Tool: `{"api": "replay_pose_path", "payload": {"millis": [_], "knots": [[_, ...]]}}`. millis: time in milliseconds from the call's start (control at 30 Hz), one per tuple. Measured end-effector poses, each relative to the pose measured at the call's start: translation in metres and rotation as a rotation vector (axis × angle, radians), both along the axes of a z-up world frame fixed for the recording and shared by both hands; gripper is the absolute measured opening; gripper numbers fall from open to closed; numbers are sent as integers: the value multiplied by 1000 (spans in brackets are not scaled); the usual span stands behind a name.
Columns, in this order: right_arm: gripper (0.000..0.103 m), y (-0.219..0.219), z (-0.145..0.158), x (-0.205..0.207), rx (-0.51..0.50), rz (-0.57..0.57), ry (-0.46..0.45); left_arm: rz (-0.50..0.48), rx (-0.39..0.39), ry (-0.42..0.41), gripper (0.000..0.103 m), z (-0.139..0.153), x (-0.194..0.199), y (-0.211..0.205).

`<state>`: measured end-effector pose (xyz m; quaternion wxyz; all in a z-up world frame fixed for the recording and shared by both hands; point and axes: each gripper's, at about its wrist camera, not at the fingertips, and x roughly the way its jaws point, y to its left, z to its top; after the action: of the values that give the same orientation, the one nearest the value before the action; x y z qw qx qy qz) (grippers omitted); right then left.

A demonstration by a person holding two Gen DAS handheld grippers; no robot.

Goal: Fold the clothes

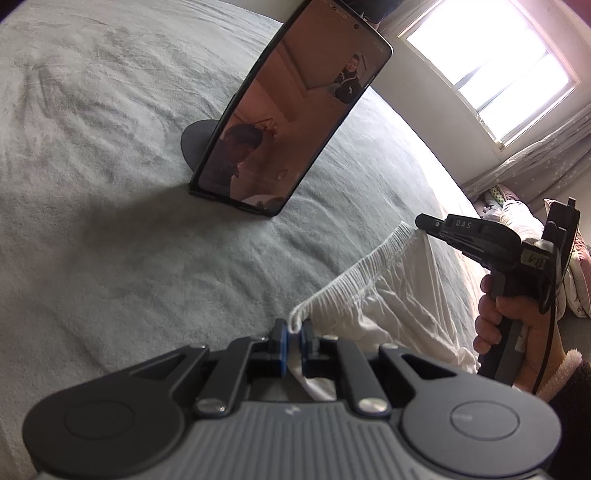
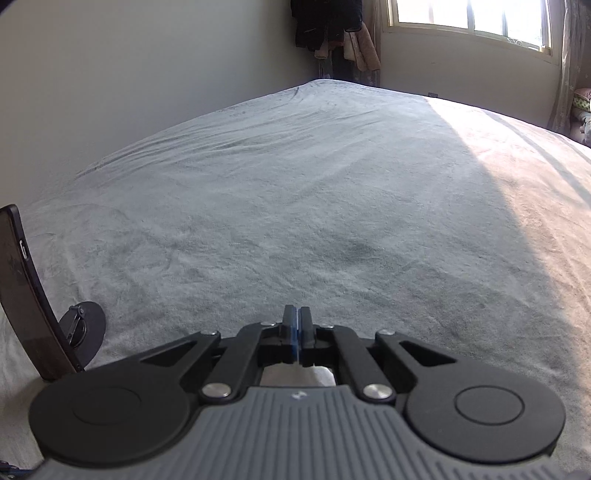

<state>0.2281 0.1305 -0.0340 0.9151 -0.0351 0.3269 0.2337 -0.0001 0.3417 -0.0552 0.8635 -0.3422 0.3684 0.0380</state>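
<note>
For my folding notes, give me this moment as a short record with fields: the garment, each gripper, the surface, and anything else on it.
garment: white garment, elastic waistband stretched between both grippers
left gripper: jaws shut on waistband end
right gripper: jaws shut at the other waistband end
surface: grey bedspread
other: phone propped on round stand

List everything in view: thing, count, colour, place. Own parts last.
Bed cover: one, grey, spread under everything.
White garment: one, ribbed waistband lifted off the bed between both grippers.
Phone: one, black, propped on a dark round stand.
Window: one, bright, far wall.
Hanging clothes: dark and pink, far corner.
Left gripper: black, shut on waistband.
Right gripper: black, shut on waistband's other end.
Right hand: one, gripping handle.
</note>
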Motion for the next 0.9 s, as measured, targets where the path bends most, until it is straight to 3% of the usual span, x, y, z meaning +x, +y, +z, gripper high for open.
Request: {"api": "replay_pose_path", "payload": {"millis": [200,300,367,400,467,500,700,767,900], "knots": [[0,-4,0,6,-1,-34,-17,-5,3,2,7,0,1,-1],[0,-8,0,8,4,-3,47,-8,2,5,7,-1,2,-1],[16,-11,-1,8,3,11,80,-8,-2,8,7,-1,3,0],[18,-13,-1,6,0,11,83,-8,-2,9,7,-1,3,1],[49,-18,-3,2,15,15,90,-11,3,9,7,-1,3,0],[51,-20,-4,0,25,17,94,-13,5,9,7,-1,3,0],[51,-5,-22,-11,-26,84,131,-15,1,10,8,-4,4,2],[9,4,-26,-18,-45,124,103,-17,8,11,8,-4,5,0],[4,19,-19,-22,-92,115,0,-12,28,-3,8,-2,3,-3]]}}
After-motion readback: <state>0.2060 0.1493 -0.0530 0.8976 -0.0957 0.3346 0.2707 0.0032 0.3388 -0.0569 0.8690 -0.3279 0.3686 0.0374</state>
